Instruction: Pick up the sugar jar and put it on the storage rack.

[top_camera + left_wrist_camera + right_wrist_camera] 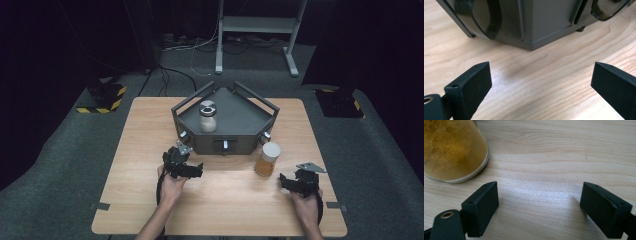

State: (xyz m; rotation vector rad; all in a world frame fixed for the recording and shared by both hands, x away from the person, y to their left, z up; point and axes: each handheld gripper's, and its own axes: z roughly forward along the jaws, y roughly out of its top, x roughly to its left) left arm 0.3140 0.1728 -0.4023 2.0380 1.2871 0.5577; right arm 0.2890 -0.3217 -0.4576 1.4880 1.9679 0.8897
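Observation:
A dark grey tray (pixel 235 120) with rails stands at the table's far middle, and a clear jar of white powder (pixel 208 118) with a grey lid stands inside it. A jar of orange-brown powder (pixel 267 159) with a white lid stands on the table just in front of the tray's right corner. My left gripper (pixel 186 169) rests low on the table before the tray's left front; its jaws stand open on bare wood (pixel 541 82), facing the tray's wall (pixel 541 22). My right gripper (pixel 290 182) lies open to the right of the orange jar (pixel 451 150), nothing between its jaws.
The wooden table (pixel 150 200) has free room on its left side and along its front edge. Small knobs (pixel 225 144) stick out of the tray's front wall. A metal stand (pixel 257 25) and cables lie on the floor behind the table.

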